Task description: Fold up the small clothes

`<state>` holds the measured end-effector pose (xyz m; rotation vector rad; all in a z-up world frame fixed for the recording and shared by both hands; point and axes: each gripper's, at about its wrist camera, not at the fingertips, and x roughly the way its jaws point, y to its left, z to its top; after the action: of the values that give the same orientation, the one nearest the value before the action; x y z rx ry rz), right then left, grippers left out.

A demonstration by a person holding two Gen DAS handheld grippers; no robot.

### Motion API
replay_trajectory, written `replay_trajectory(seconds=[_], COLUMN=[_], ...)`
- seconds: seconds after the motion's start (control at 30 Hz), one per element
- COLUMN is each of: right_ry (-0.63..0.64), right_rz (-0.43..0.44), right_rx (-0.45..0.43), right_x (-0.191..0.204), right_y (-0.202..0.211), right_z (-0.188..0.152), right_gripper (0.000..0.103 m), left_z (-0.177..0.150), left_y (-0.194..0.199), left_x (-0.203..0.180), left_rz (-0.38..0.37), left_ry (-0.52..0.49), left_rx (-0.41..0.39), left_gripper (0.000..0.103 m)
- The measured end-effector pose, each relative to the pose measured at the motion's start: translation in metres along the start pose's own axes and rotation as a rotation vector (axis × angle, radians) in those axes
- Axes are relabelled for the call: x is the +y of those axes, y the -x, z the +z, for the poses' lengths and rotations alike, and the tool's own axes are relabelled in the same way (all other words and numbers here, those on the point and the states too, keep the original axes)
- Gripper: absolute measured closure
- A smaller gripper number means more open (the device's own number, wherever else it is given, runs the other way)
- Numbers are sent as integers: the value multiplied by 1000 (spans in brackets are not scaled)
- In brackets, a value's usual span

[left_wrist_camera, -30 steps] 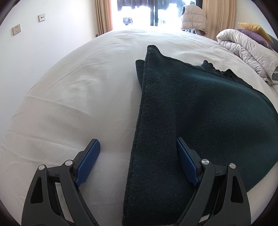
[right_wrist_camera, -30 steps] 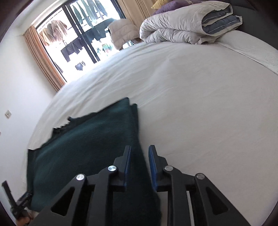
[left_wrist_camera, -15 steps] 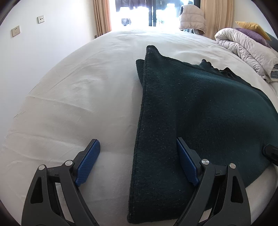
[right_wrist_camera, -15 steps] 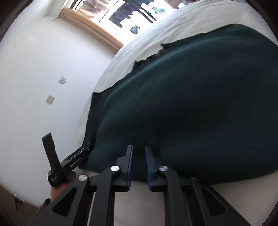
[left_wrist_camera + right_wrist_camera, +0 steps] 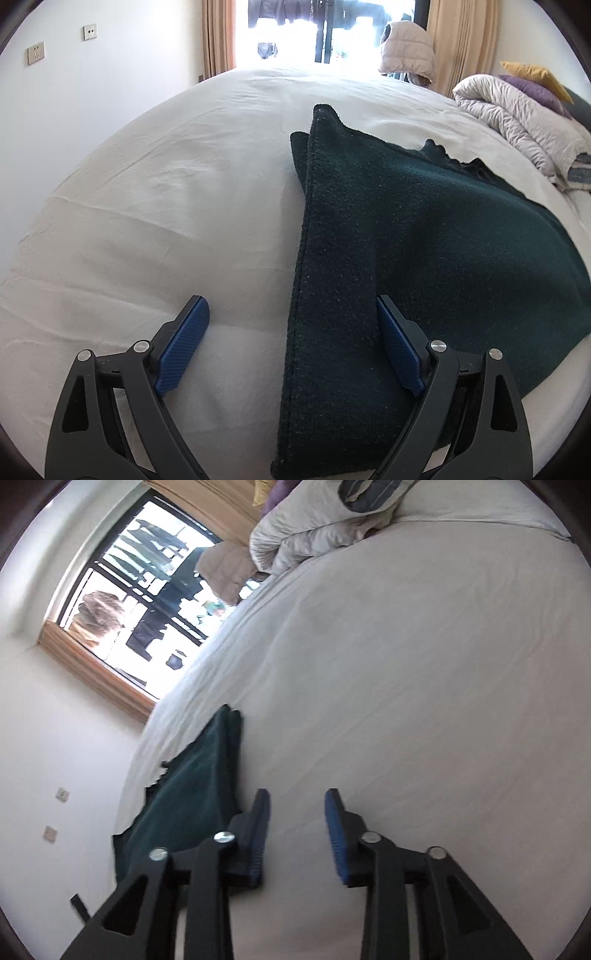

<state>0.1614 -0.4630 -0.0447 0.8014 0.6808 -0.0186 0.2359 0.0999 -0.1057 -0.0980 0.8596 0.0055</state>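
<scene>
lying across the white bed sheet point(image 5: 155, 221), the dark green cloth point(image 5: 424, 236) is folded over on itself, its long folded edge running away from the left camera toward a pointed corner, with a second layer peeking out just beside that corner and a jagged edge showing on the far side. the left gripper point(image 5: 291, 347) is spread wide above the near end of the cloth: its right blue pad point(image 5: 399, 350) sits over the fabric while its left pad is over bare sheet, and the folded edge passes between them without either pad pressing on it. the right gripper point(image 5: 297, 834) has just been opening, its jaws now partly apart with only plain sheet between them (this view is blurred); in that view the cloth point(image 5: 195, 786) lies off to the left of the fingers, apart from them. a rolled white duvet point(image 5: 517, 122) is heaped at the far right of the bed, with a purple pillow point(image 5: 532, 88) and a yellow pillow point(image 5: 532, 72) behind it, and a bright window point(image 5: 147, 602) stands beyond the bed.
</scene>
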Motion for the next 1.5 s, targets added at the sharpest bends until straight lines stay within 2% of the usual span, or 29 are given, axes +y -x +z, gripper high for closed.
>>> replay_trajectory(seconds=[0.03,0.07,0.2,0.27,0.3,0.43,0.53,0.6,0.67,0.73,0.77,0.83,0.93,1.03,1.17,1.4,1.43,1.5], right_ry=[45,86,157,178,189,203,240,277,306,331,342,356,365,360,348,343,370,408], right_rz=[12,17,36,25,13,-30,-58,-85,-114,-141,-157,-188,-229,-247,-249,-255,-278,-365], right_rx=[26,53,149,179,186,192,194,194,193,193,194,191,181,177,168,157,148,91], right_x=[9,18,38,41,43,40,37,42,47,51,52,54,55,52,45,42,48,64], right_y=[-3,-8,-32,-42,-44,-46,-43,-43,-46,-49,-49,-51,-56,-59,-61,-54,-49,-35], right_z=[-2,-5,-13,-13,-14,-15,-15,-16,-16,-16,-16,-16,-14,-13,-10,-4,-5,-9], right_gripper=[41,41,42,52,61,84,87,89,90,92,92,94,95,95,96,94,82,66], left_z=[1,3,-4,-10,-12,-18,-21,-23,-24,-22,-22,-22,-25,-29,-29,-29,-29,-30], left_y=[4,10,42,49,51,56,52,48,44,40,40,38,35,32,26,22,21,22], left_x=[6,12,36,44,45,37,29,26,28,24,19,10,7,13,23,25,27,30], left_rz=[-39,-73,-134,-191,-209,-238,-219,-188,-189,-199,-194,-168,-147,-163,-199,-208,-220,-231], left_ry=[25,49,150,184,189,128,79,56,56,42,14,-28,-35,-16,8,6,16,30], left_rx=[1,6,-6,15,24,26,33,41,51,63,61,65,59,55,63,54,53,45], left_gripper=[12,12,12,12,12,12,15,34,70,77,84,88,91,92,92,92,90,89])
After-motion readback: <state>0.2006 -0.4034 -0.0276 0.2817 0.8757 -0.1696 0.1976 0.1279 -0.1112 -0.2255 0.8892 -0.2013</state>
